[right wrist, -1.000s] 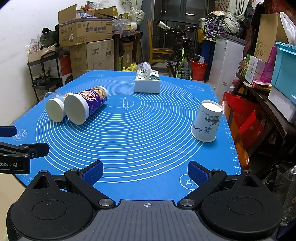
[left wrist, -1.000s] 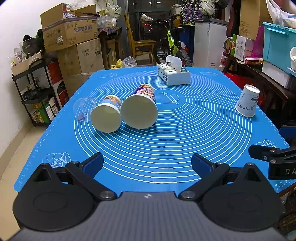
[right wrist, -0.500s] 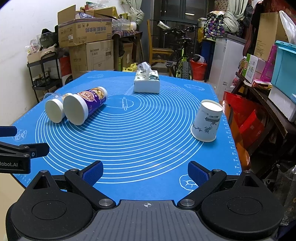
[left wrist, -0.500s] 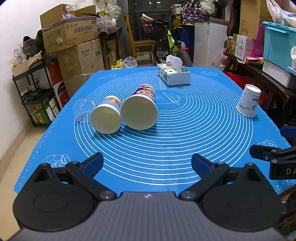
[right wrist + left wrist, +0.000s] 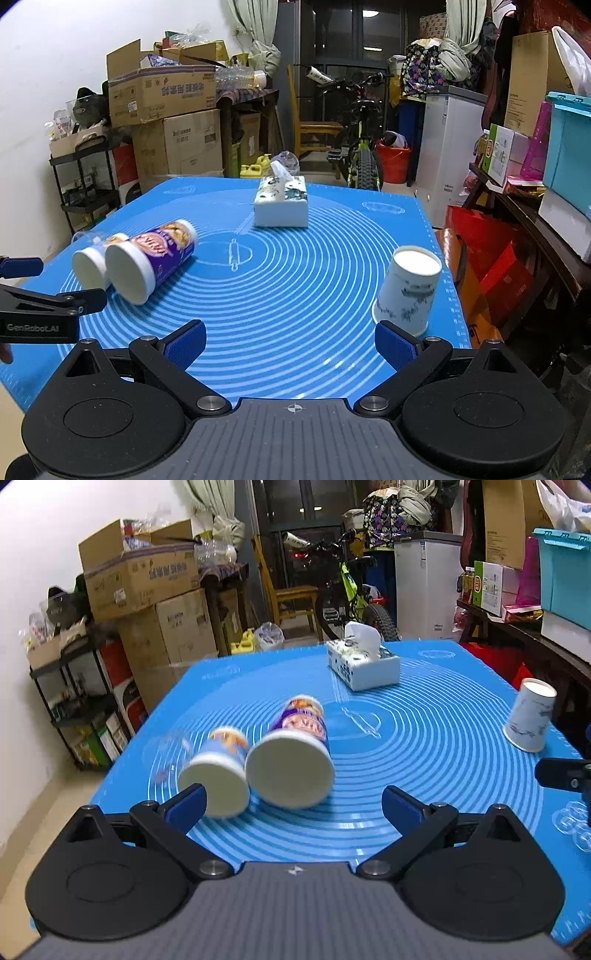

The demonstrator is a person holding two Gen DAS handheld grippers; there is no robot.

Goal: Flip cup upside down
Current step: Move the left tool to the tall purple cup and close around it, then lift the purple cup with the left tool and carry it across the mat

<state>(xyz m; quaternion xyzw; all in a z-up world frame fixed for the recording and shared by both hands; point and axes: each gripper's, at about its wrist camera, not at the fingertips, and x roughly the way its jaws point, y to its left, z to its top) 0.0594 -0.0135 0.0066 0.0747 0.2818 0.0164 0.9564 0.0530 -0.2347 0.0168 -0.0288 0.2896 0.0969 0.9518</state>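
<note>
A white paper cup with blue print [image 5: 406, 291] stands upside down near the right edge of the blue mat [image 5: 295, 295]; it also shows in the left wrist view [image 5: 530, 720]. My right gripper [image 5: 290, 341] is open and empty, its right finger just in front of that cup. My left gripper [image 5: 293, 805] is open and empty, close behind two cups lying on their sides: a purple one [image 5: 291, 755] and a smaller blue one [image 5: 218, 768]. A clear plastic cup [image 5: 166, 749] lies left of them.
A tissue box [image 5: 282, 201] stands at the far middle of the mat. Cardboard boxes [image 5: 166, 110] and a shelf [image 5: 85, 177] are at the left, a bicycle [image 5: 358, 147] behind, a side table with bins [image 5: 535, 177] at the right.
Both grippers have moved forward over the mat. The left one has come close to the two lying cups, the right one close to the upside-down paper cup. Both stay open.
</note>
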